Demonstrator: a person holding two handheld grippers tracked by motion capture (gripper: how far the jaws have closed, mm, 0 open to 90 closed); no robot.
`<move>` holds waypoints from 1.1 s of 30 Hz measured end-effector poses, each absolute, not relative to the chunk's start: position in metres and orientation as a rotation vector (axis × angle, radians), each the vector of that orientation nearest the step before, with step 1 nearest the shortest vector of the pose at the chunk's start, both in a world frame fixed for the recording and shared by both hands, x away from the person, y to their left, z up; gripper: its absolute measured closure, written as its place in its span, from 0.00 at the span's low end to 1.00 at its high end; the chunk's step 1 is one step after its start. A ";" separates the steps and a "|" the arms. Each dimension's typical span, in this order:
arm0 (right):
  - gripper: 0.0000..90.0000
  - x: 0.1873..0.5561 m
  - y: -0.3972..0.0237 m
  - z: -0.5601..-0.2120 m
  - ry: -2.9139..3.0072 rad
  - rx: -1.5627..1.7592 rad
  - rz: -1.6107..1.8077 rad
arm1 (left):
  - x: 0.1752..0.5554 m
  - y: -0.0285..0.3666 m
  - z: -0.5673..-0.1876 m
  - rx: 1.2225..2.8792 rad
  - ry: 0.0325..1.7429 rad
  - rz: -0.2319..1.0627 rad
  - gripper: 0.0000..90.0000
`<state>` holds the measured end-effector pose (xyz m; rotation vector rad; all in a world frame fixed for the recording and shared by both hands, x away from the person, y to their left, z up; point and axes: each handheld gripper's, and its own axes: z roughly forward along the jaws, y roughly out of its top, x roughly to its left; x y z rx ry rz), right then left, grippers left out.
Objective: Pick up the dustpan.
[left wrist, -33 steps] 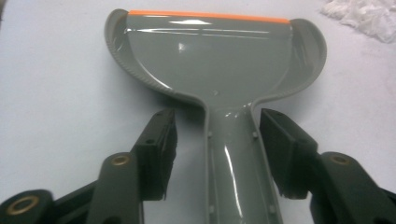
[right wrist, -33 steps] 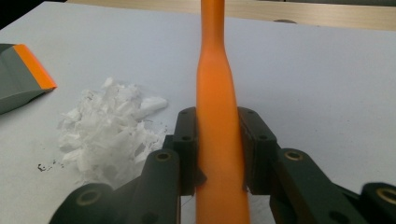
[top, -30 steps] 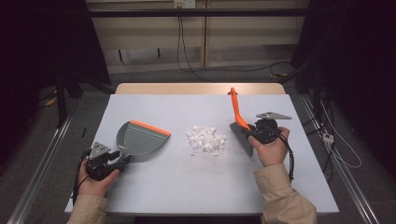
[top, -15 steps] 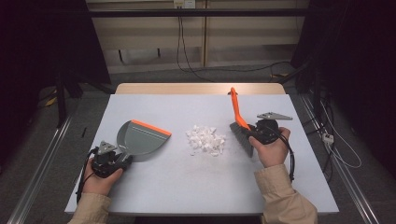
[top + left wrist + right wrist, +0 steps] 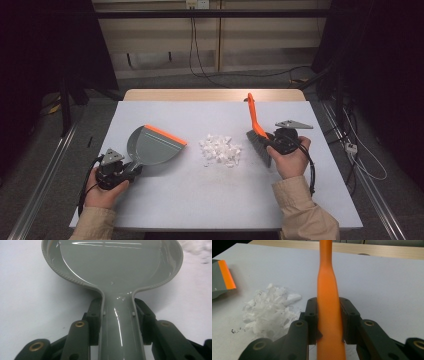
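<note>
Scrap pile (image 5: 220,150) blocks lane between dustpan (image 5: 152,146) and brush (image 5: 258,135).

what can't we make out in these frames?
- Dustpan lip: cut off by the top edge in the left gripper view.
- Brush bristles: out of frame below the right gripper view; in the high view the right gripper partly covers them.
- White scraps: pieces too small to count in the high view.
- Dustpan handle end: hidden under the left gripper in the high view.
</note>
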<state>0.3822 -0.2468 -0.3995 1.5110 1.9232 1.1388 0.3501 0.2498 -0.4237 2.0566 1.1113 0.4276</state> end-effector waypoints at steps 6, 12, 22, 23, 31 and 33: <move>0.80 0.387 -0.244 -0.400 1.922 1.490 1.116 | 0.337 0.243 -0.415 2.091 1.002 0.319 0.70; 0.80 0.395 -0.238 -0.401 1.925 1.476 1.120 | 0.331 0.236 -0.416 2.137 0.907 0.251 0.70; 0.80 0.407 -0.225 -0.403 1.936 1.440 1.092 | 0.328 0.213 -0.422 2.220 0.830 0.197 0.70; 0.80 0.407 -0.224 -0.403 1.940 1.433 1.089 | 0.329 0.212 -0.423 2.224 0.828 0.192 0.70; 0.80 0.410 -0.214 -0.406 1.959 1.403 1.061 | 0.336 0.206 -0.430 2.234 0.814 0.167 0.69; 0.80 0.410 -0.212 -0.407 1.966 1.399 1.053 | 0.336 0.206 -0.431 2.233 0.816 0.156 0.69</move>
